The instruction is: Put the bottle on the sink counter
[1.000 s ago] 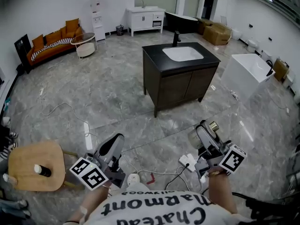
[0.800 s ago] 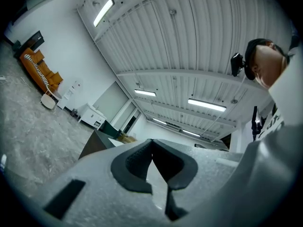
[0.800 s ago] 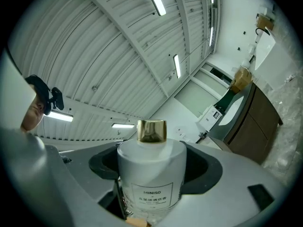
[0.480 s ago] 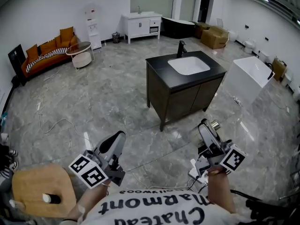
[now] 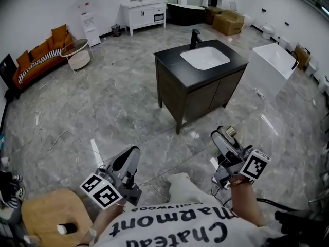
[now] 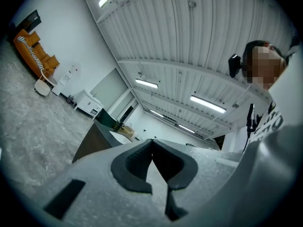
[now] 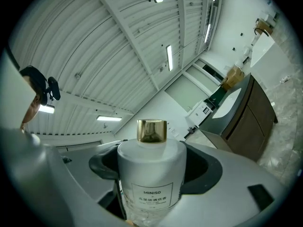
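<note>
The stool [image 5: 46, 210] has slid down to the bottom corner, so the person has walked on. The left hand-held gripper [image 5: 129, 157] is pressed together and holds nothing. The sink bench [image 5: 172, 65] looks a bit nearer now, but it is not close yet. The right hand-held gripper [image 5: 223, 138] pinches the bottle [image 7: 151, 169], on its way to that bench.

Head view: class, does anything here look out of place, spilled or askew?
A loose cable trails across the floor well left of the sink counter, a possible trip hazard. Nothing looks spilled.
</note>
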Tool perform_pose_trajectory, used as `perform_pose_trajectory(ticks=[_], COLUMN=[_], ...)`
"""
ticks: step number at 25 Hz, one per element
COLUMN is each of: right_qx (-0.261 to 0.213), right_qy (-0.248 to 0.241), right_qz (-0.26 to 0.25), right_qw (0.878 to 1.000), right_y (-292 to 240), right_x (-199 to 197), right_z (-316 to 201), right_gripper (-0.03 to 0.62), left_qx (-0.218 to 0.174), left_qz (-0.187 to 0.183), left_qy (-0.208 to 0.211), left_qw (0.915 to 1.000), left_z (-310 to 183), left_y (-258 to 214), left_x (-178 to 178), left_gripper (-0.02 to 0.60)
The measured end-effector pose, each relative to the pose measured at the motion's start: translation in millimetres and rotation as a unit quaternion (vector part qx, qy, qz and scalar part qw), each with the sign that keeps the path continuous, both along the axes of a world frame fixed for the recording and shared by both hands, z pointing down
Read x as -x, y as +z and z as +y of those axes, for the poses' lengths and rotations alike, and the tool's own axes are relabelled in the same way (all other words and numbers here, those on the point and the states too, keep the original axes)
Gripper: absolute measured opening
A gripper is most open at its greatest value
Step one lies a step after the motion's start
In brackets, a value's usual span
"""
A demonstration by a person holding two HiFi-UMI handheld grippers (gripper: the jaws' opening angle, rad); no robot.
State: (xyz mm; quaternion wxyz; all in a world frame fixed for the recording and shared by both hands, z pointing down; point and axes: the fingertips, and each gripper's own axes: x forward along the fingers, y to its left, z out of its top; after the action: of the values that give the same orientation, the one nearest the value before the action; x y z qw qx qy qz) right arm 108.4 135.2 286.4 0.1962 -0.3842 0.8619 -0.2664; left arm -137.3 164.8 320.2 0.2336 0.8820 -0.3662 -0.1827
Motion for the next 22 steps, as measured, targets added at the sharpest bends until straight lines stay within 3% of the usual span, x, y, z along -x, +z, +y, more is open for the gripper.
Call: perform_pose_trajectory(ticks=[7,22], right_qx=[0.018,-0.027], right_qy=[-0.006,-0.044], right_qz=[0.004,-0.003], right_qw=[1.0,0.999], right_y=[15,-15], right_x=[2,-20], right_z=[-72,-311], right_gripper=[0.344,0.344], left_qx=[0.007,-0.025], left_qz=[0.019,0.017], left_qy=[-0.01,-0.034], left_qw=[0.9997,0.999], left_z=[-70,-291], left_y=[5,-18], left_x=[-2,-33], left_gripper=[0.015,0.015])
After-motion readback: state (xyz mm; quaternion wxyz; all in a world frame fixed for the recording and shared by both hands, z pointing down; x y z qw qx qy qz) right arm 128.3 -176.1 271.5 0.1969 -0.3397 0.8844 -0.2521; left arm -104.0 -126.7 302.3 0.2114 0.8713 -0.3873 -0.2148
